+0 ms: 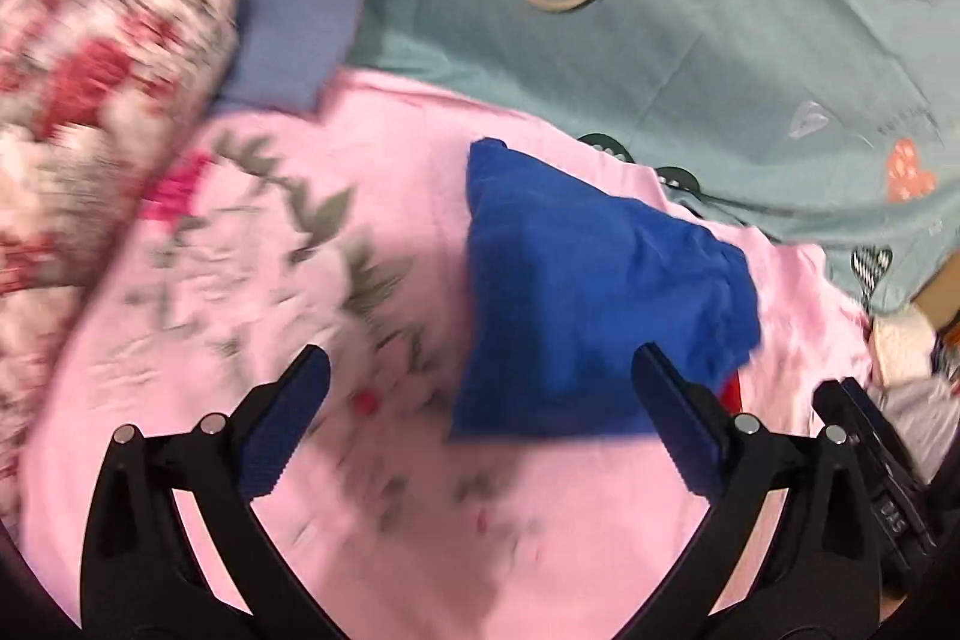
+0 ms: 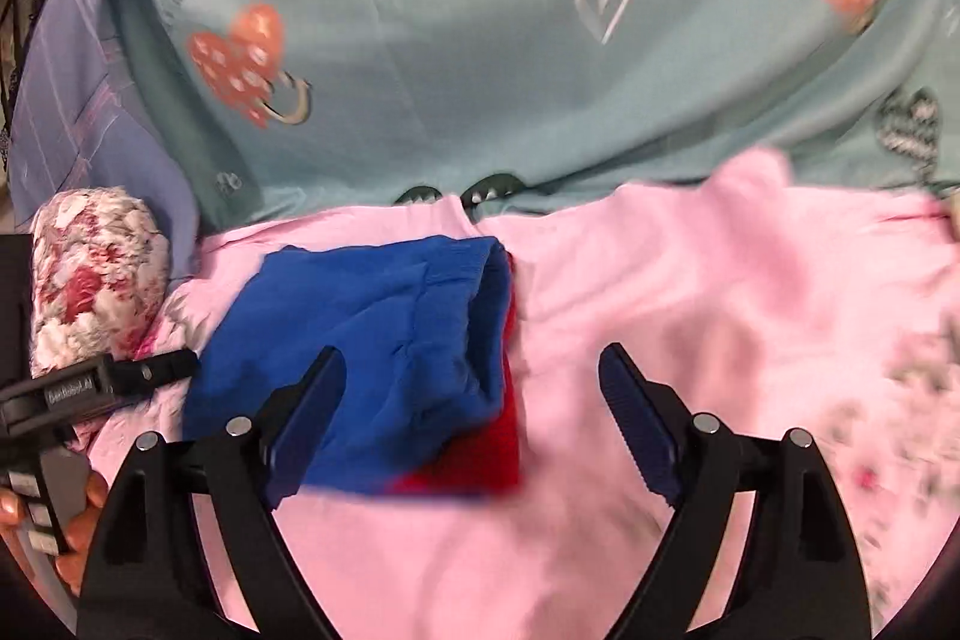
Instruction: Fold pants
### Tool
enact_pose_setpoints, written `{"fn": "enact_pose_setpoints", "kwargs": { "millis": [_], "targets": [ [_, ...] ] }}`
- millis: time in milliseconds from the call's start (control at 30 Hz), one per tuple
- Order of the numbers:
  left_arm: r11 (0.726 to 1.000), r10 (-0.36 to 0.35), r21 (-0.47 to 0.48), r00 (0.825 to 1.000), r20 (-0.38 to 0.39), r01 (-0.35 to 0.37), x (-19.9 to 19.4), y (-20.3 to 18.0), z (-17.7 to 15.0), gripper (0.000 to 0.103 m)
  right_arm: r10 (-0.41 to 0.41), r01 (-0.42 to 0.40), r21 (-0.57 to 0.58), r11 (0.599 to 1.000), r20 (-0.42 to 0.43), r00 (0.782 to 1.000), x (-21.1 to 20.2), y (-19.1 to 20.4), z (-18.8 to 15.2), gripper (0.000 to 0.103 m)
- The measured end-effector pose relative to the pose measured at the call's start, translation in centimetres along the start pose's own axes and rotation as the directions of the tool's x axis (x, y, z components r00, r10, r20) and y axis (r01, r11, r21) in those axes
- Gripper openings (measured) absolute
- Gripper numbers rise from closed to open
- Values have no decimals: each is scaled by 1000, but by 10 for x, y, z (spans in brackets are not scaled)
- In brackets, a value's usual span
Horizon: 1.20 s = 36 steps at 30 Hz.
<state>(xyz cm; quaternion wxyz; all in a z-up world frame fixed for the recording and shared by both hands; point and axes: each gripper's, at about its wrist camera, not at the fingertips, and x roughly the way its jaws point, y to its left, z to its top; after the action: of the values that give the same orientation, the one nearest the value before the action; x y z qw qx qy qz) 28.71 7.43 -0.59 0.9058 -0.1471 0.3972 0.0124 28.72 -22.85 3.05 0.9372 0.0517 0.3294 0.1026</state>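
**Pants lie folded between both tools; both sets of fingers spread wide and empty**

Left gripper (image 1: pixel 480 370): fingers spread wide, holding nothing. Its right-hand finger (image 1: pixel 678 412) overlaps the near right corner of the blue pants (image 1: pixel 576 292); contact cannot be confirmed because of blur.

Right gripper (image 2: pixel 471 373): fingers likewise wide apart and empty. Its left-hand finger (image 2: pixel 306 412) sits over the near edge of the pants (image 2: pixel 372 340), which lie ahead and to the left of the gap. A red layer (image 2: pixel 498 448) shows under the blue at the near right corner.

The pants rest as a compact bundle on a pink floral sheet (image 1: pixel 372 490). Beyond the fingers lies a teal heart-print cover (image 2: pixel 480 40); a floral pillow (image 1: pixel 102 58) sits far left of the left tool.

Judgement: the fold looks largely complete, though the waistband end stands open and puffy. To finish well, press that raised edge flat, square the corners so the red layer is covered evenly, and lift both tools straight away so no finger drags the cloth.
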Motion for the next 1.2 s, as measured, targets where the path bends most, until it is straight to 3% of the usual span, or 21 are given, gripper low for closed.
{"fn": "enact_pose_setpoints", "kwargs": {
  "millis": [133,300,400,467,600,667,867,1033,1200],
  "targets": [
    [995,43,83,998,46,-47,-56,-5,-51,101,0,0,-38,999,-10,1000,-57,21,-36,89],
    [973,98,200,991,88,-114,-92,-17,-123,101,-49,57,-118,991,68,996,-110,50,-92,89],
    [966,106,226,989,105,-127,-107,-18,-148,101,3,0,-73,997,41,999,-123,51,-112,92],
    [970,92,218,992,84,-108,-109,-17,-156,101,21,-21,-6,1000,50,999,-132,45,-124,96],
    [960,110,250,991,81,-127,-107,-21,-168,101,-30,27,38,999,90,995,-141,39,-142,97],
    [956,123,256,988,98,-144,-109,-22,-172,101,-5,2,32,1000,81,997,-137,40,-148,98],
    [962,116,240,991,60,-128,-101,-15,-173,101,-66,76,-70,995,134,989,-139,51,-155,98],
    [964,106,244,994,26,-109,-96,-16,-175,101,-43,50,-63,997,108,993,-139,52,-158,99],
    [959,99,264,994,41,-107,-100,-20,-176,101,-52,61,-77,995,115,992,-143,55,-159,99]
  ]
}}
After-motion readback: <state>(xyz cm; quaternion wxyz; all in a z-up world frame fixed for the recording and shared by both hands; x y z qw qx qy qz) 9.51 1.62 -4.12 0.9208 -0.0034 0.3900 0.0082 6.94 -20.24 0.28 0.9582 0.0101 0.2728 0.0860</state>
